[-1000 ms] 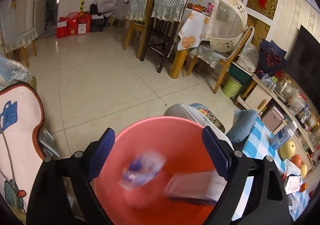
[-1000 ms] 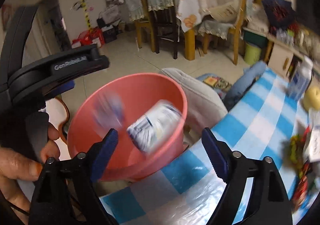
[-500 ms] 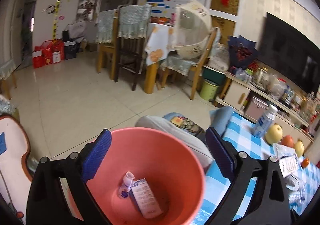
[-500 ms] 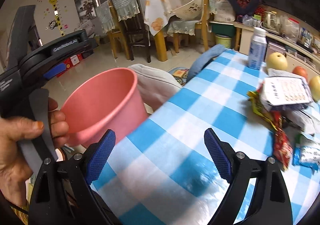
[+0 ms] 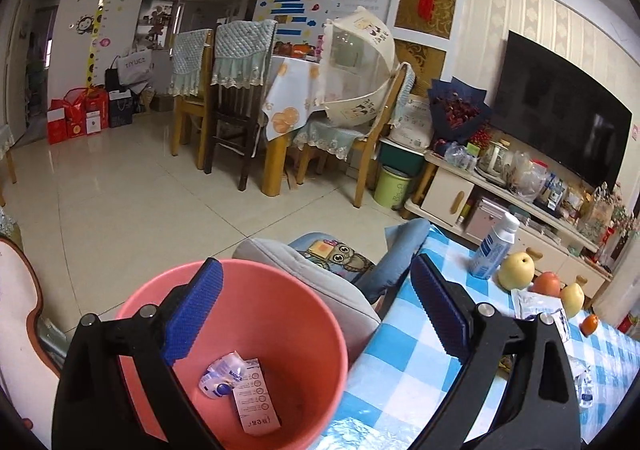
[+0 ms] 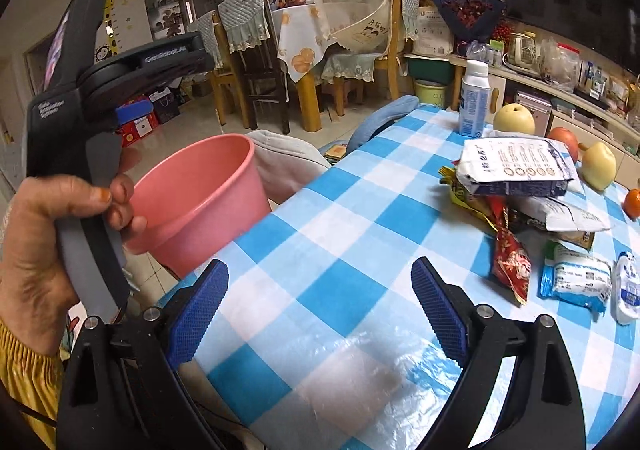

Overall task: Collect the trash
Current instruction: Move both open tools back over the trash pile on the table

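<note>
Between drops. Checked table (image 6: 340, 234) bears remaining trash: wrapper heap (image 6: 516, 174) far from pink bin (image 6: 200, 202), which stands just off table edge. Bin holds two discards (image 5: 240, 386). Left gripper (image 5: 316, 314) gaping, empty, above bin. Right gripper (image 6: 320, 310) opening, empty. Next: reach toward heap, pinch one wrapper.

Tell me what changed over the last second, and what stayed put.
Two pieces of trash that were tumbling into the pink bin now lie still on its bottom. The right gripper, its jaws opening and empty, swung away from the bin toward the wrappers on the checked table. The left gripper is open and empty above the bin. The bin, bottle and fruit stayed put.
</note>
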The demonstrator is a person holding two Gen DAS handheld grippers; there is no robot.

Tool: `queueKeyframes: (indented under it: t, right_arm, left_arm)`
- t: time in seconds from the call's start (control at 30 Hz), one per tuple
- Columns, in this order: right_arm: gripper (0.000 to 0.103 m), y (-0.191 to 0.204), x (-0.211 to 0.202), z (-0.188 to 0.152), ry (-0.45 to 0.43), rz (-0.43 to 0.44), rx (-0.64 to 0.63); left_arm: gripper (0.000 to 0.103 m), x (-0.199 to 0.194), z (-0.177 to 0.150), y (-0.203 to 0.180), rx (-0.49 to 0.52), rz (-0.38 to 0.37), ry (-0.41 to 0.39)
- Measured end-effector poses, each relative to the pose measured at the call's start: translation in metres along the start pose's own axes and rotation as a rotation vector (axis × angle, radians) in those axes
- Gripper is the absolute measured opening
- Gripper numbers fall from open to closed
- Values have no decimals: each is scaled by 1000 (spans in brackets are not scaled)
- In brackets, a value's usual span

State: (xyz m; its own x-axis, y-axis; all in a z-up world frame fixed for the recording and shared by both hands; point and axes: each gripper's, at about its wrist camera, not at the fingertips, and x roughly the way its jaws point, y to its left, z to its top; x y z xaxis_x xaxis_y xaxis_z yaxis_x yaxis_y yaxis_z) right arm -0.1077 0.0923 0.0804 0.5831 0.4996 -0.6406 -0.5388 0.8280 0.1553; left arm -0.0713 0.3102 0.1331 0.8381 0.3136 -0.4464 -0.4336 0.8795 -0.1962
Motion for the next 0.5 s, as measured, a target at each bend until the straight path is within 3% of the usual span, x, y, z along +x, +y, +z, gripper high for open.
queueKeyframes:
  t: [0.5]
  right_arm:
    - [95, -37, -19, -13, -59, -66, 38]
  left_arm:
    - [95, 6, -15, -46, 172, -22, 39]
